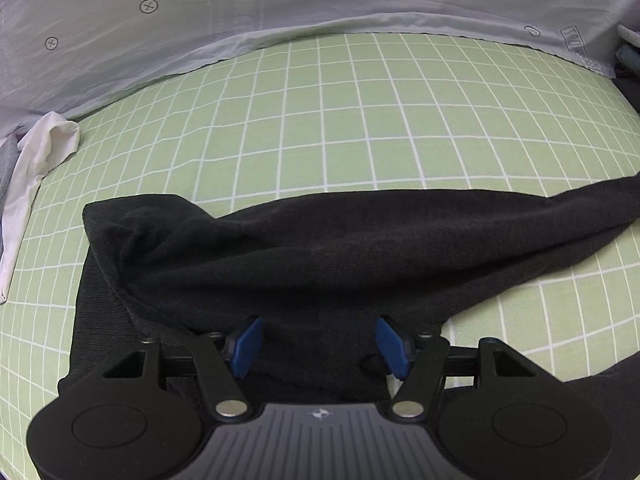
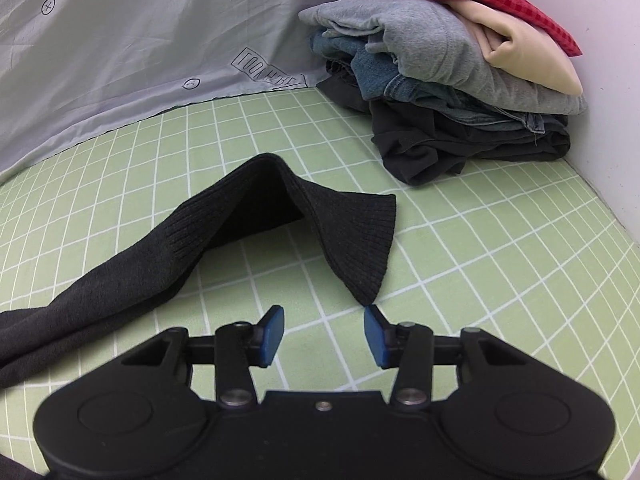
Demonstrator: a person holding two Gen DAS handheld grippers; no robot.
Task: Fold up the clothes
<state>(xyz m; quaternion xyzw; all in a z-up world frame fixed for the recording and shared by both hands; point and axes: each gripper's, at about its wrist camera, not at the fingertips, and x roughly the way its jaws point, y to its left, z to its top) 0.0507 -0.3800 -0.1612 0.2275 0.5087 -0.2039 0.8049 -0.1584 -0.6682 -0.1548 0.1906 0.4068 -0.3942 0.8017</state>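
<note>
left claw spread, low over bunched black knit sweater, nothing pinched; right claw spread, ribbed black sleeve cuff tip just ahead, likely next pinch point; folded clothes stack far ahead-right, kept clear of green checked bed sheet work area

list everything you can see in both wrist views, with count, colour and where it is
black sweater: 1, black knit, spread on the bed in front of both grippers; ribbed sleeve cuff folded over near the right gripper
bed sheet: 1, light green with white grid, under everything
printed cover: 1, pale grey with a carrot and line drawings, along the far edge
white garment: 1, white, far left edge of the bed
clothes pile: 1 stack, red check, cream, grey, blue denim, black from top down, far right corner by the wall
left gripper: 1, black with blue pads, open over the sweater
right gripper: 1, black with blue pads, open, just short of the cuff tip
</note>
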